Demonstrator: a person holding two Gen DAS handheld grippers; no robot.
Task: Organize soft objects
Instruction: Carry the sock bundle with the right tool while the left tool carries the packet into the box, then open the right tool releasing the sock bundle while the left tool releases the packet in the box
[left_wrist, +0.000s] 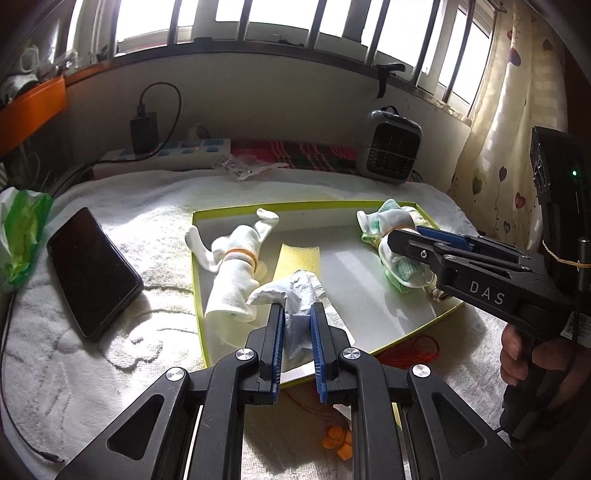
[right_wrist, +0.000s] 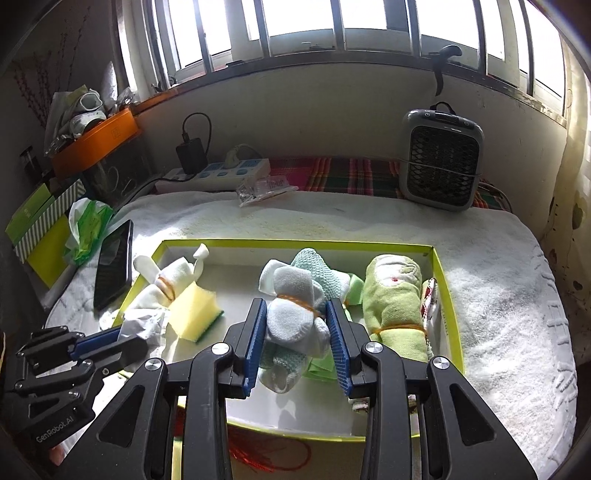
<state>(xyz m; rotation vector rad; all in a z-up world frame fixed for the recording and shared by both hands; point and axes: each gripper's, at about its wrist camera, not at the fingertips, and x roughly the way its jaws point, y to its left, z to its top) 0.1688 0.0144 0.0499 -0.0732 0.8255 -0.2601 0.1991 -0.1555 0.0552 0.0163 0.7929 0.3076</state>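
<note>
Left gripper (left_wrist: 297, 308) clamped on a crumpled tissue wad (left_wrist: 291, 295) over the near edge of the green-rimmed tray (right_wrist: 445, 280); right gripper (right_wrist: 299, 321) clamped on a banded sock bundle (right_wrist: 295, 314) mid-tray, beside a green cloth roll (right_wrist: 397, 295) at the right edge. Another sock roll (left_wrist: 236, 273) and a yellow sponge (right_wrist: 195, 314) toward the left edge. Risks: tissue tearing under a tight pinch; bundle slipping its rubber band; grippers colliding over so crowded a tray.
</note>
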